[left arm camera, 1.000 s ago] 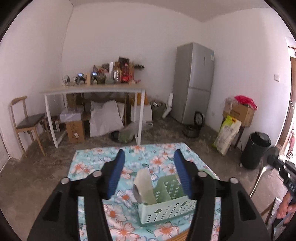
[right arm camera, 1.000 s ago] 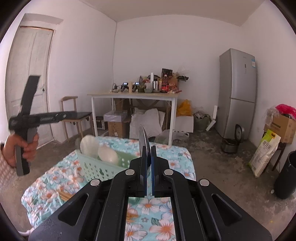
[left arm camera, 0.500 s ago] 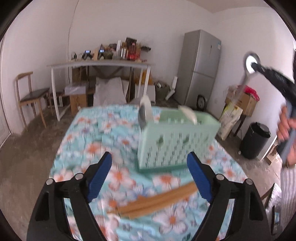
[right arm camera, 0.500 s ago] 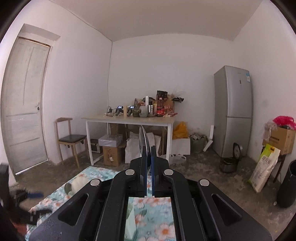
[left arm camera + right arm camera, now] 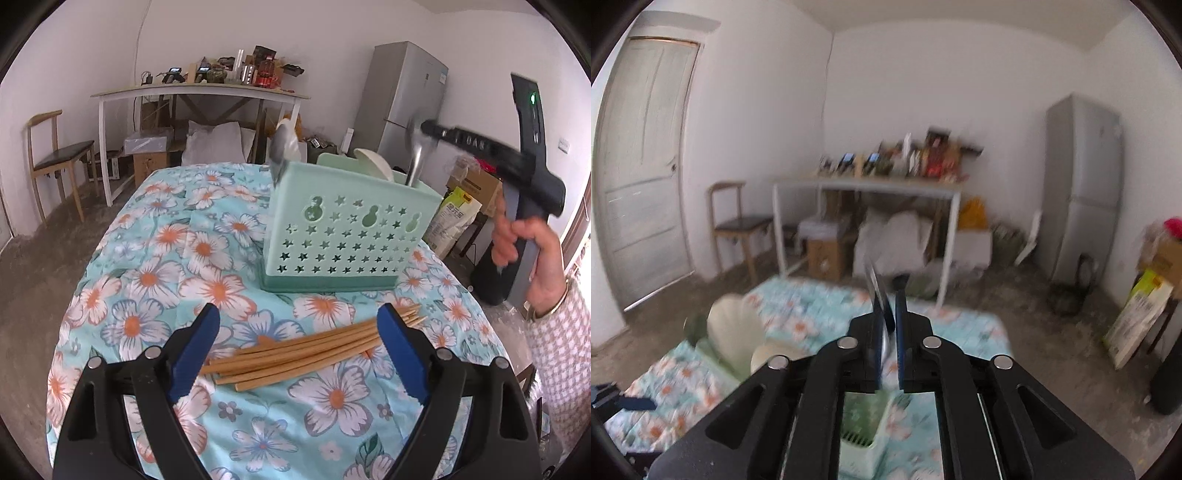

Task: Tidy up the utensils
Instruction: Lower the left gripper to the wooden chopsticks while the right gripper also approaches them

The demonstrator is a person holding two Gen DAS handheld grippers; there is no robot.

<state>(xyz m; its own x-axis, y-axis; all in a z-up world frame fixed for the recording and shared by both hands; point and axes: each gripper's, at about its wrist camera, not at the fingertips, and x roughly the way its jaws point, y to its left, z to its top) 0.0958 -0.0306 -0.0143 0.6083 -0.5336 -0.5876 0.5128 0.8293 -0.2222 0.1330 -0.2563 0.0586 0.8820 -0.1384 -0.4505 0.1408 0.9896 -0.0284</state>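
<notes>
A bundle of wooden chopsticks (image 5: 306,350) lies on the floral tablecloth (image 5: 155,258). My left gripper (image 5: 298,314) hovers just over it with jaws wide and still opening, one finger at each side and touching nothing. Behind stands a mint basket (image 5: 343,236) with star holes, holding a metal spoon (image 5: 280,151) and a white spoon (image 5: 373,164). At its right end a hand (image 5: 532,251) holds my right gripper (image 5: 424,127) over a steel spoon (image 5: 415,166) reaching into the basket. In the right wrist view the right gripper (image 5: 888,295) is opening, and the spoon (image 5: 877,291) leans loose against one pad above the basket (image 5: 857,446).
A white table (image 5: 199,94) crowded with bottles stands at the back wall, with boxes and bags under it. A wooden chair (image 5: 55,158) is at the left and a grey fridge (image 5: 406,107) at the right. A yellow sack (image 5: 452,218) leans beside the table's right edge.
My left gripper sank toward the chopsticks and spread wider. My right gripper swung over the basket with the steel spoon, and its jaws, pressed on the spoon before, have parted.
</notes>
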